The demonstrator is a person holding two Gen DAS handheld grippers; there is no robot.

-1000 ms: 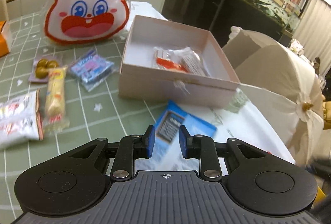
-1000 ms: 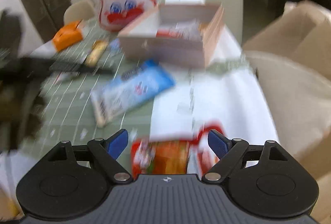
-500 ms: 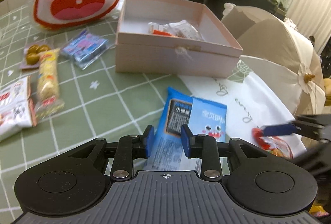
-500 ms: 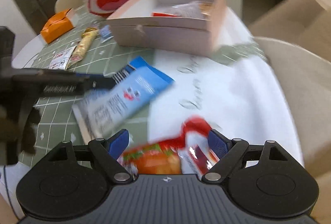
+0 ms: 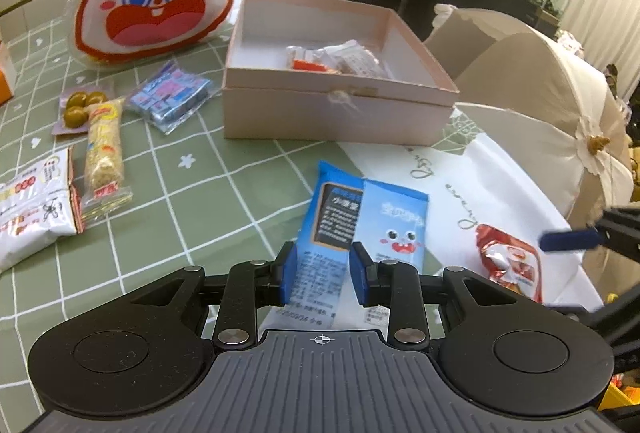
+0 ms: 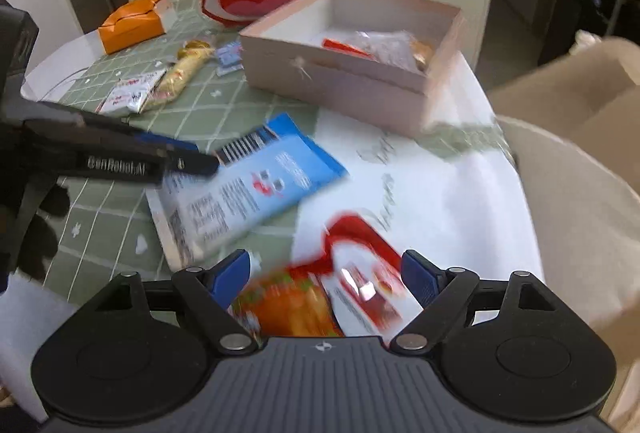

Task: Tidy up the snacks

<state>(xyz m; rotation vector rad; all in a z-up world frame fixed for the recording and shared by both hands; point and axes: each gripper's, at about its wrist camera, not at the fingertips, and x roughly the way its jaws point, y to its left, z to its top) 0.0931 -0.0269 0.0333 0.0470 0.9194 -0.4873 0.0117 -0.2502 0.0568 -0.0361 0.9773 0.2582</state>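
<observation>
Between the left gripper's (image 5: 323,275) narrow jaws, which opened slightly in the last second, lies the blue snack packet (image 5: 360,229), ungrasped, nearer than before. Ahead sits the pink box (image 5: 336,113) on green checked cloth (image 5: 192,201). Right gripper (image 6: 326,279) gapes released over the red packet (image 6: 356,285); chairs crowd its right.

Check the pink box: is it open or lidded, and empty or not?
Open and not empty. The pink box has no lid on it, and a few clear-wrapped snacks lie on its floor; most of its floor is bare.
</observation>
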